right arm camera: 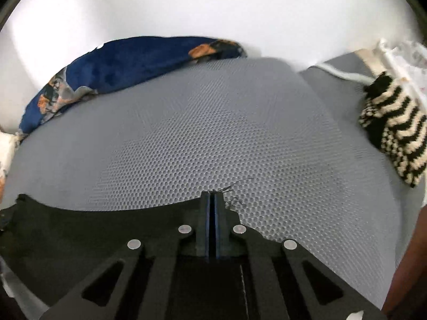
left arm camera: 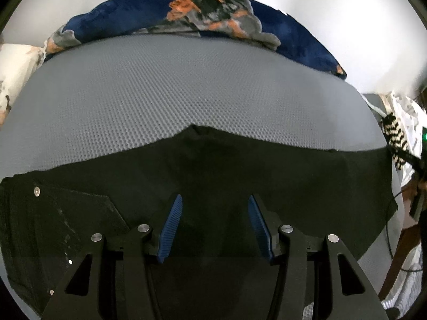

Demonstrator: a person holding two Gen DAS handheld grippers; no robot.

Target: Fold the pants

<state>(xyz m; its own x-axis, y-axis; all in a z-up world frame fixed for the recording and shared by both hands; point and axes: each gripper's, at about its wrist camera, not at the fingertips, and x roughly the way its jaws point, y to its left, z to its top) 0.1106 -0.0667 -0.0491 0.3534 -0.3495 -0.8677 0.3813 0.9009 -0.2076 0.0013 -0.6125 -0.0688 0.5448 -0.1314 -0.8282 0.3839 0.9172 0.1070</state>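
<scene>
in the left wrist view the black pants (left arm camera: 240, 176) lie spread flat across the lower half of the frame on a grey textured mat (left arm camera: 173, 85), their upper edge running from the left border up to a small peak at centre and out to the right border. the left tool (left arm camera: 215, 208) sits over the dark cloth at lower centre, released, its blue-faced fingers (left arm camera: 170, 229) wide apart with nothing between them. a navy printed blanket (left arm camera: 186, 21) lies bunched along the mat's far edge at the top, and a black-and-cream striped knit (left arm camera: 395, 138) shows at the right border.

in the right wrist view the right tool (right arm camera: 213, 200) is clenched on the pants' (right arm camera: 80, 226) edge at lower centre, frayed threads showing just right of the tips. the pants fill the lower left. the blanket (right arm camera: 120, 64) lies upper left, the knit (right arm camera: 392, 128) at the right.
</scene>
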